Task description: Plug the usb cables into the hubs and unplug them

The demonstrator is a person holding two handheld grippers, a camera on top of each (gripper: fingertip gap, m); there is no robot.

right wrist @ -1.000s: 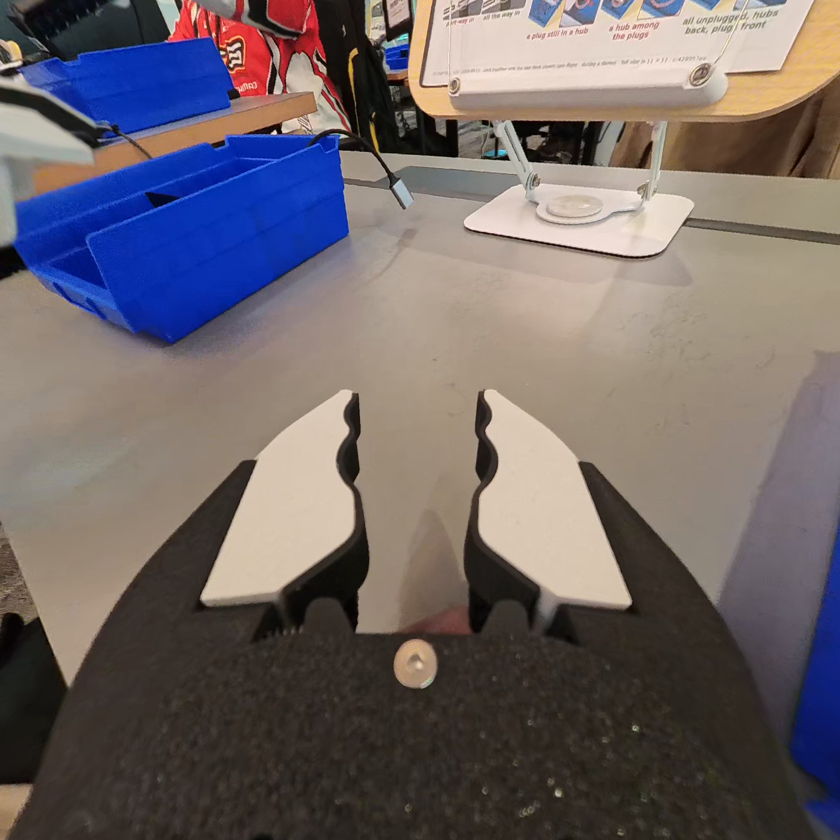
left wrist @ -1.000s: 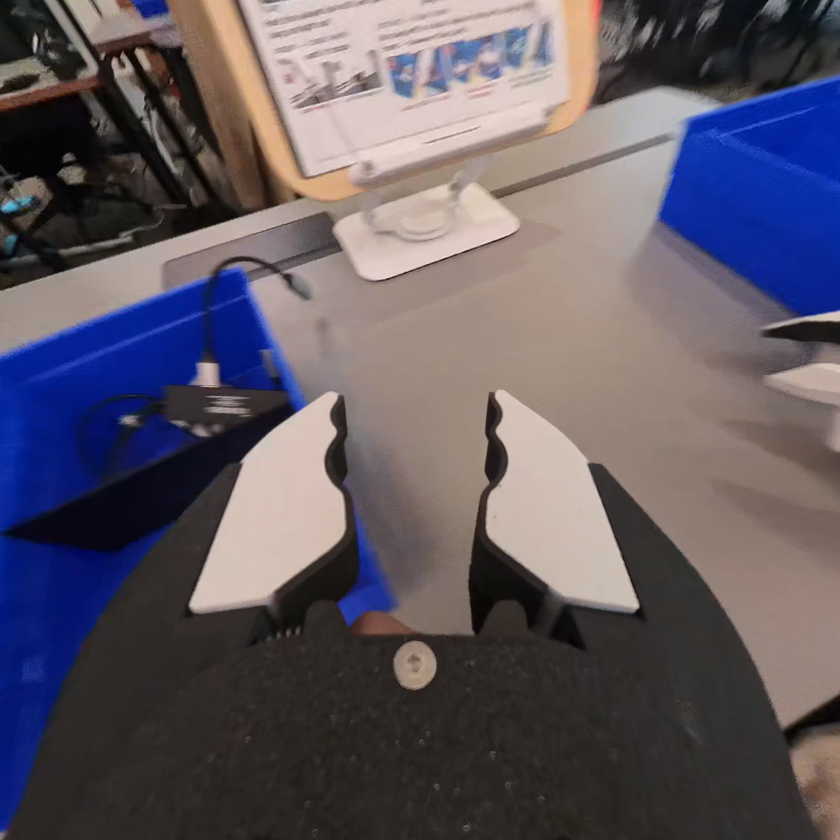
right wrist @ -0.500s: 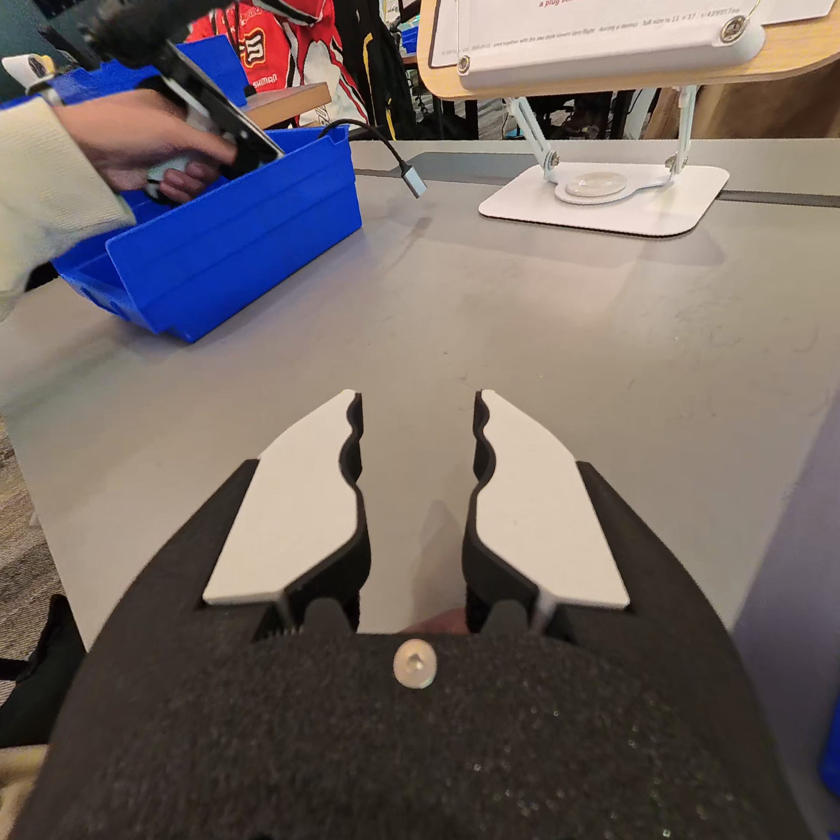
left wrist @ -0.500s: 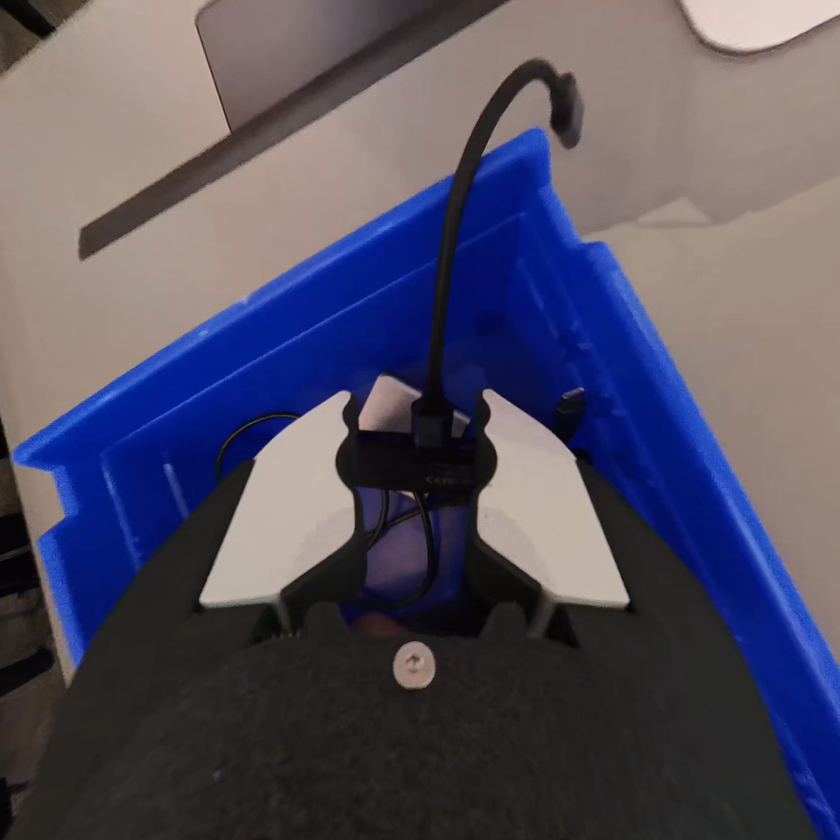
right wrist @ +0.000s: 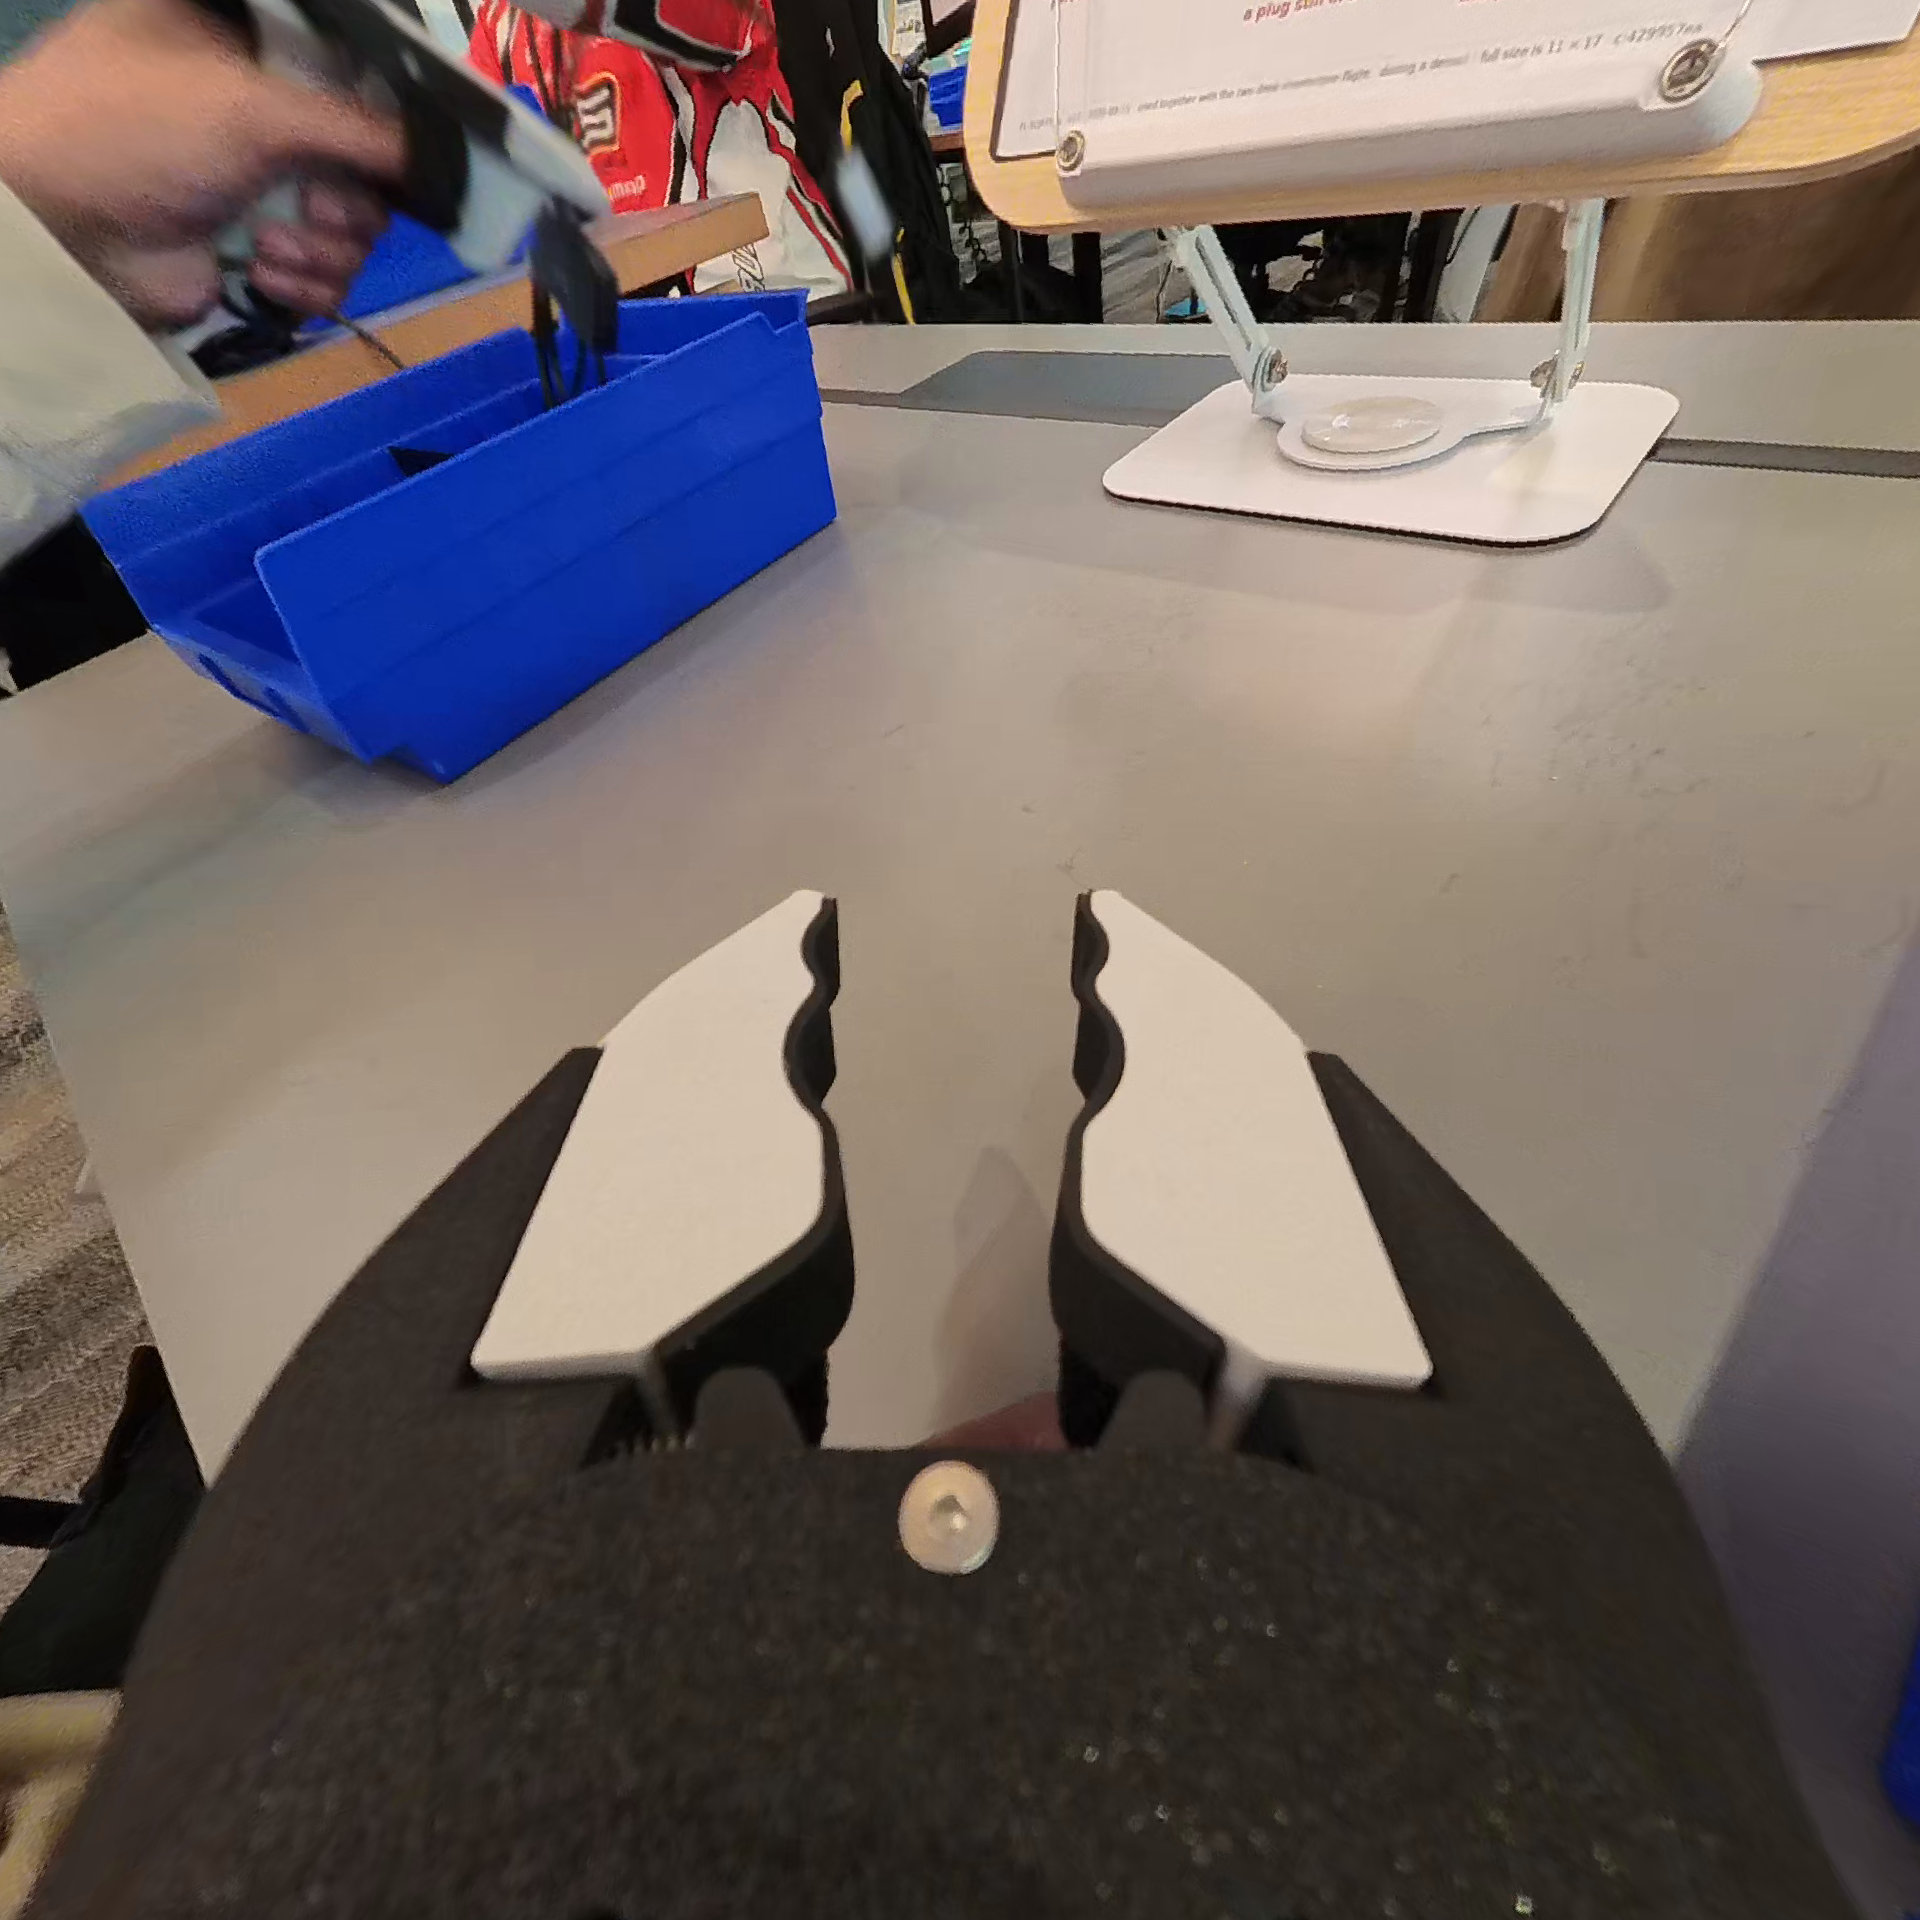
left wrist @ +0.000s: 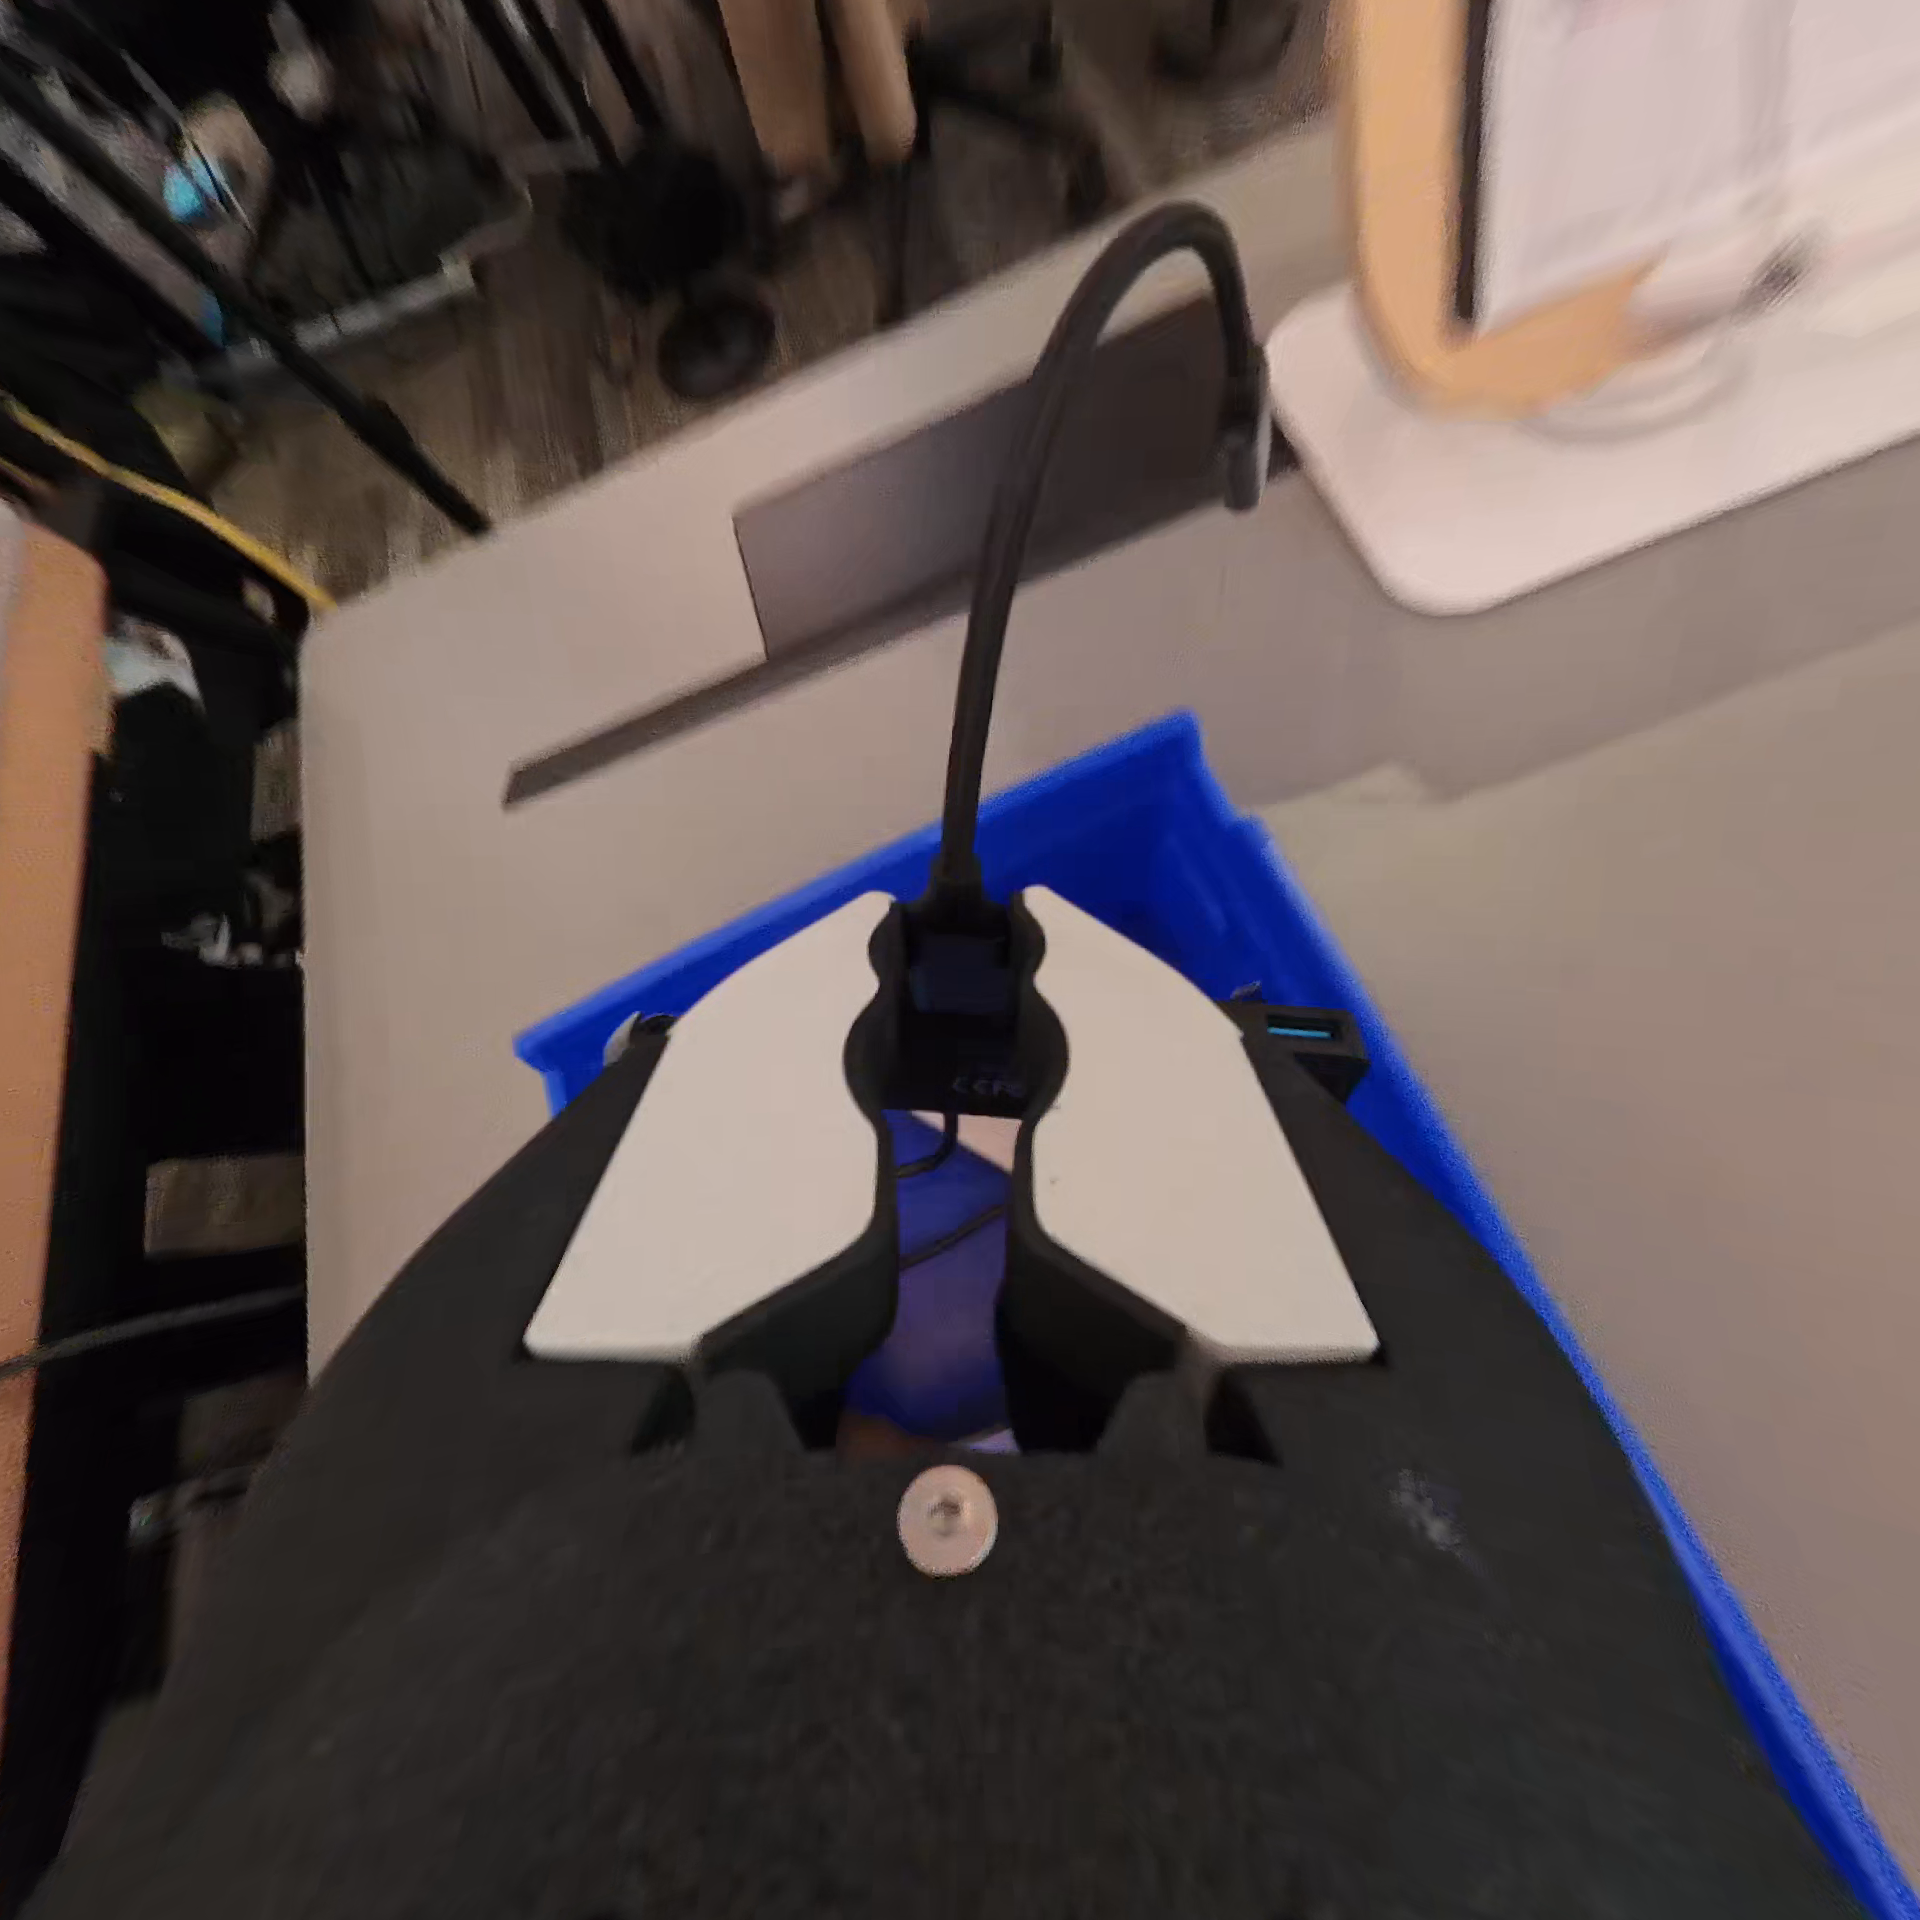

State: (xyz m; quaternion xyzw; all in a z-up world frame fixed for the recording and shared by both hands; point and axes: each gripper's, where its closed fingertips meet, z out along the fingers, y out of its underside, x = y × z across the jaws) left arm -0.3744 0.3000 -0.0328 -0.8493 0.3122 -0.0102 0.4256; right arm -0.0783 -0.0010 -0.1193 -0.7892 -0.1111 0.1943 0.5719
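In the left wrist view my left gripper (left wrist: 956, 909) is shut on a black USB hub (left wrist: 961, 1049). It holds the hub above the far end of a blue bin (left wrist: 1132, 821). The hub's black cable (left wrist: 1023, 499) arches up and right, and its plug (left wrist: 1242, 447) hangs free. A second black part with a blue port (left wrist: 1304, 1039) sits by the right finger. Thin black wires trail under the hub. In the right wrist view my right gripper (right wrist: 954, 904) is open and empty over the grey table (right wrist: 1195, 748). The left gripper (right wrist: 488, 166) shows there, blurred, with the hub (right wrist: 577, 281) over the bin (right wrist: 520, 551).
A white stand (right wrist: 1392, 462) carrying a wooden board with an instruction sheet (right wrist: 1382, 94) stands at the back of the table. A second blue bin's edge (right wrist: 1903, 1745) shows at the far right. A hand (right wrist: 166, 177) holds the left gripper. The grippers' ends are close to 45 centimetres from one another.
My left gripper went into the blue bin, shut on the hub and lifted it up. My right gripper stayed open and shifted only slightly.
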